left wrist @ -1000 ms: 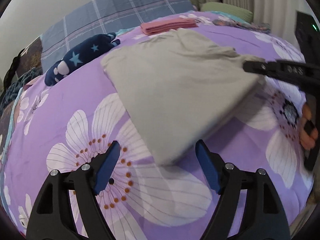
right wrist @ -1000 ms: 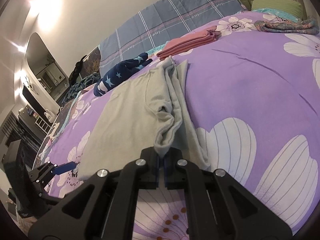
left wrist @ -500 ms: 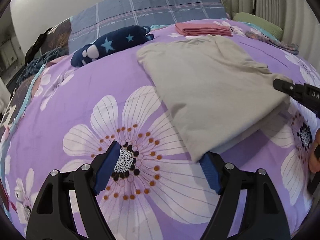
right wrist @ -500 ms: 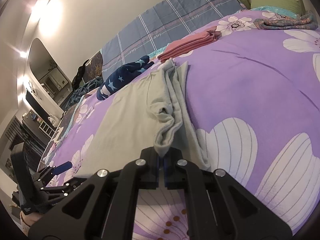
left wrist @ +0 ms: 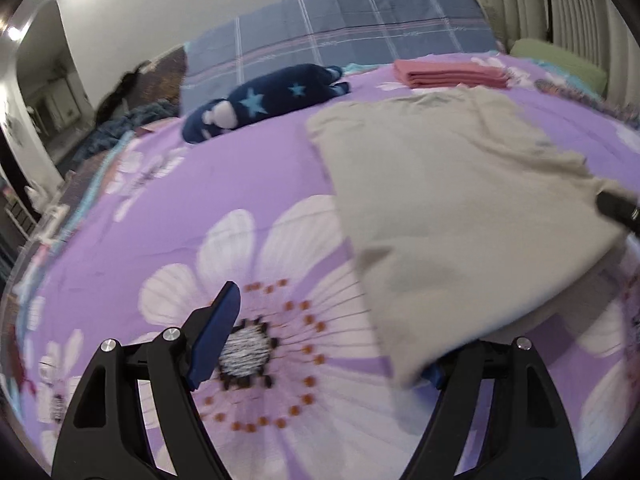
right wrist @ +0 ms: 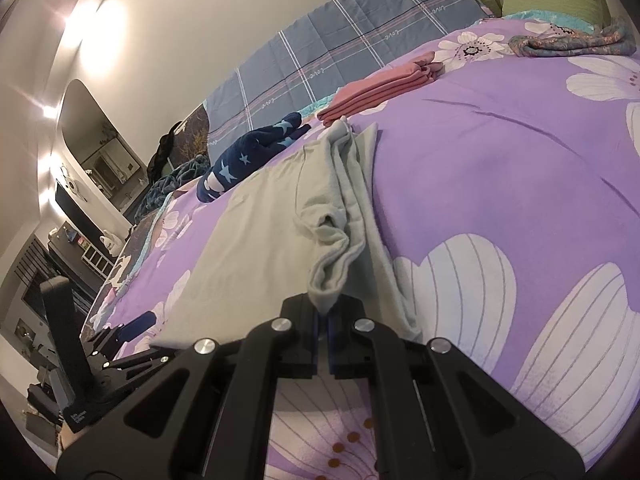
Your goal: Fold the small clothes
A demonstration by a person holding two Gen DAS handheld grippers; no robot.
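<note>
Since a second ago the left view has swung leftward: the grey cotton shirt (left wrist: pixel 460 208) now lies right of the wide-open left tongs (left wrist: pixel 324 340), its near corner over the right finger, on the purple flowered bedspread (left wrist: pixel 240 200). Right view: right tongs (right wrist: pixel 323 320), closed, pinch the shirt's bunched edge.
</note>
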